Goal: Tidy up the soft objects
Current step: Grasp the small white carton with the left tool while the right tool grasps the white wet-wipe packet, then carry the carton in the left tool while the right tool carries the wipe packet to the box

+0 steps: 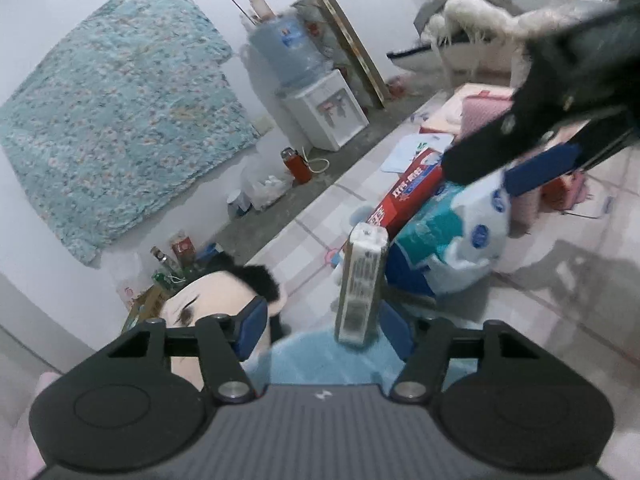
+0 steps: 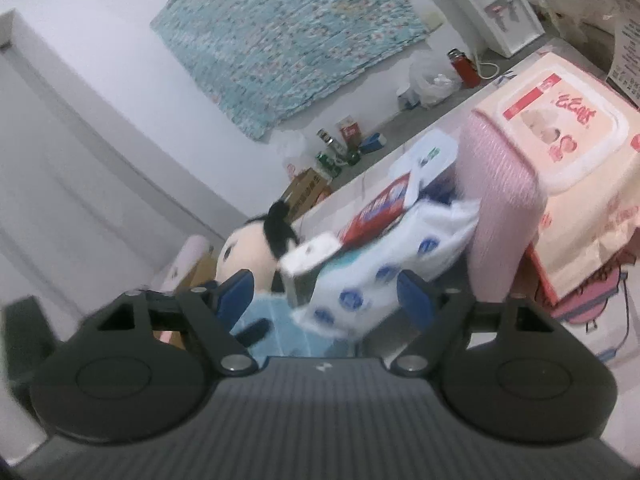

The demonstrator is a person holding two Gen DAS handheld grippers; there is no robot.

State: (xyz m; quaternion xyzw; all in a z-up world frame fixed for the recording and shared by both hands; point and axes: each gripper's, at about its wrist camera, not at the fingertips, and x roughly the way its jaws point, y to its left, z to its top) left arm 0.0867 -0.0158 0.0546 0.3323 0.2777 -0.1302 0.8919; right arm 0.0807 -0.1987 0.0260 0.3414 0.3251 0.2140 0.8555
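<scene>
Two hand-held grippers in view, both over a pile of soft things on the tiled surface point(image 1: 560, 280). Left hand-held gripper point(image 1: 324, 330) has its jaws spread wide, nothing clamped; between and just past its blue pads point(image 1: 252, 330) stands a small white tissue packet point(image 1: 362, 284) on end, and under it lies a light blue cloth point(image 1: 320, 356). Plush doll point(image 1: 216, 300) with pale face and black hair sits at the left finger, head poking out behind the pad; contact unclear. Just beyond the packet: a white-and-blue tissue pack point(image 1: 452, 236) and a red box point(image 1: 408, 192) leaning over it. Right hand-held gripper point(image 1: 532, 168) comes in from upper right in the left view, its blue pad touching or right above the tissue pack. In the right wrist view the right hand-held gripper point(image 2: 326, 292) is wide too, the white-and-blue tissue pack point(image 2: 368, 280) lying between the fingers, not pinched that I can tell; blurry. Pink cloth roll point(image 2: 500, 208) stands upright just right of it, with a big wet-wipes pack point(image 2: 572, 128) against it. Doll point(image 2: 248, 252) lies left of the left finger. Patterned teal blanket point(image 1: 116, 120) hangs on the wall, water dispenser point(image 1: 324, 112) on the floor below.
</scene>
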